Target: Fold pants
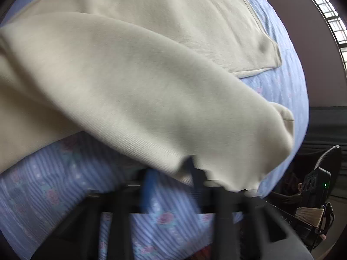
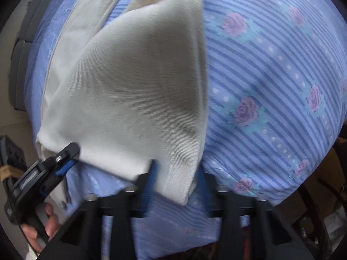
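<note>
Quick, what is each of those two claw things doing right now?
Left gripper: closed on the near edge of the cream pants.
Right gripper: closed on the pants' hem.

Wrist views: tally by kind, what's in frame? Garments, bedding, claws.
Cream pants: 1
Blue striped floral bedspread: 1
Claws: 2, the left claw and the right claw, each closed on the pants' edge
Total: 4

Cream pants (image 1: 134,82) lie partly folded over on the bed, hem lifted.
</note>
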Tool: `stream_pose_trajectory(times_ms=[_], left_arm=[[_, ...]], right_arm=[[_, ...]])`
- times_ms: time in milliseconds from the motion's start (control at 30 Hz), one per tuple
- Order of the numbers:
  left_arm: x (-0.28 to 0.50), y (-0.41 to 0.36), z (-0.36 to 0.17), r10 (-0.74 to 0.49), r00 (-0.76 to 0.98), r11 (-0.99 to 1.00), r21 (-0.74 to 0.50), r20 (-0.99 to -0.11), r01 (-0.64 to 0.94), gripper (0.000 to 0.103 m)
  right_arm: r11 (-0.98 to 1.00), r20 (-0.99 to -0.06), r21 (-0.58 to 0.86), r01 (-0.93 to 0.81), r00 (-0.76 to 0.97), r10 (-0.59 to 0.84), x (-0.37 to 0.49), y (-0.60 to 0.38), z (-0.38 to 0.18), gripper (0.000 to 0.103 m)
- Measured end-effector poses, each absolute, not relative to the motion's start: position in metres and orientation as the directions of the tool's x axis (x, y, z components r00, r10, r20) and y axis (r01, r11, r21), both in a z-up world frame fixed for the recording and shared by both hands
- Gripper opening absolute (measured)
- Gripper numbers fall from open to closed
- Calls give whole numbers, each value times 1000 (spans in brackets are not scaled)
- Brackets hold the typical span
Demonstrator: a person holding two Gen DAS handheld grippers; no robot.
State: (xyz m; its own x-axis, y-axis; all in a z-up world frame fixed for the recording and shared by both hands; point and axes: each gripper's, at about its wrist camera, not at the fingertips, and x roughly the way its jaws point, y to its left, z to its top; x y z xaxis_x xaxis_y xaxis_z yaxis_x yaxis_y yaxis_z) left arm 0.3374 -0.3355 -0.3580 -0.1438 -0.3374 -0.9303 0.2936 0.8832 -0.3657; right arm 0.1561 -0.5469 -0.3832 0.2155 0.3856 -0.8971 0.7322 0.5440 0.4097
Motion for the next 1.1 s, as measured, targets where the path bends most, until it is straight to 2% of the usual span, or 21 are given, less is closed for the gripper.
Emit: stream_pose_trajectory(times_ms=[67,233,367,500,600,667,833,900,967,1000,1100], left_arm=[[341,-337,-341,-371,-133,865,-394,-919,310,10],[365,-348,-255,-496,-11,795,-459,-868,398,9],[421,-374,-213,-511,110,783,-408,-853,470,9],[490,-398,-213,-496,148,797,-381,-856,468,9],[534,-416,-227,-458,153,820,-350,-876,452,9],[558,-426,-246,-414,140,843,-321,-899,432,9],[597,-445,-307,-290,48,890,-251,-956,380,12],[599,-448,-311,-271,43,901,-238,-962,362,16],[600,-447,-308,-296,26,898,-269,-955,347,26],[599,-447,-307,-305,21,896,-279,-952,345,28],[599,-445,-300,-321,9,893,-300,-947,336,31]], right_arm=[[544,-882,452,707,262,392,163,-551,-362,13],[518,-777,629,580,492,393,192,-574,-266,10],[556,-712,671,491,636,297,245,-623,-204,10],[600,-687,659,454,688,234,328,-672,-187,10],[622,-707,635,458,669,229,382,-694,-204,10],[637,-725,615,465,651,224,412,-705,-217,7],[657,-778,555,510,597,194,478,-737,-250,7],[689,-792,519,506,588,166,484,-744,-253,12],[746,-810,470,472,566,152,487,-744,-254,41],[772,-818,445,455,558,142,487,-744,-256,45],[820,-847,394,415,511,148,488,-740,-266,47]])
